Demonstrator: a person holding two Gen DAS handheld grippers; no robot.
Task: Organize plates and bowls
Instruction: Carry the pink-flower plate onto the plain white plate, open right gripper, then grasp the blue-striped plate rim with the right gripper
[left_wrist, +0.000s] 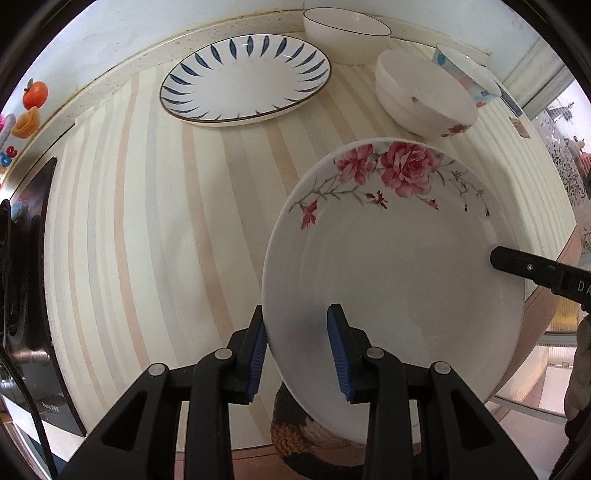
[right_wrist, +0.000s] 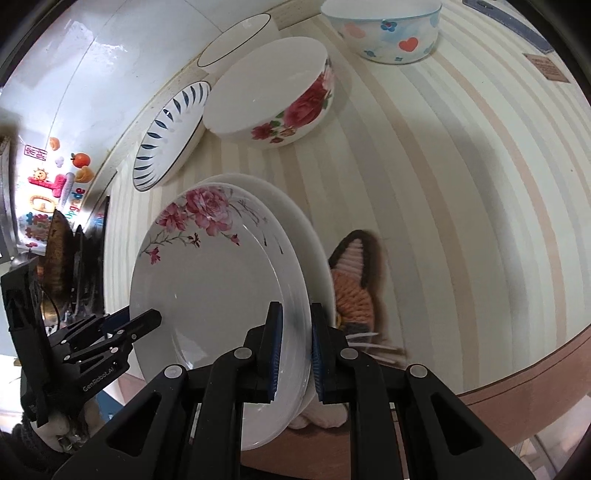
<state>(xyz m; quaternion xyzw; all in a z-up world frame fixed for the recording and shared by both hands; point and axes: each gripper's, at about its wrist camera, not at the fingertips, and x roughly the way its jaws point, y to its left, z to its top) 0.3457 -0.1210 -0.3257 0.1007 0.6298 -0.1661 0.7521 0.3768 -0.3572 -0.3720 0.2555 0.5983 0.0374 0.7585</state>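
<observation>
Right jaws: my right gripper (right_wrist: 295, 354) is clamped on the rim of the white rose-patterned ceramic plate (right_wrist: 218, 288), blue pads pressed on both faces.
Left jaws: my left gripper (left_wrist: 297, 354) straddles the opposite rim of the same plate (left_wrist: 391, 266); one pad touches the underside, the other stands off the upper face, so these jaws are apart, not yet biting.
Where the plate is: lifted and tilted over the near edge of the striped cream worktop (left_wrist: 147, 221), a knitted fox-face coaster (right_wrist: 354, 291) under it. In the right view a second white rim (right_wrist: 295, 218) shows behind it; I judge I am carrying two plates stacked.
Key relation: the plate hangs between my two grippers, rim to rim. The right hand alone bears it, so that hand leads.
Target guess: the white oval plate with blue leaf strokes (left_wrist: 245, 81) lies flat at the back left, well apart from the load and closer to my left side.
Plates counted: three, if the hidden rim is a plate.
Bowls counted: three; a plain white bowl with a dark rim line (left_wrist: 345, 33), a white bowl with red roses (right_wrist: 273, 92), and a pale bowl with hearts and flowers (right_wrist: 384, 33), all standing at the back.
Risk, as I judge it: a tilted stack on one clamp could slip.
</observation>
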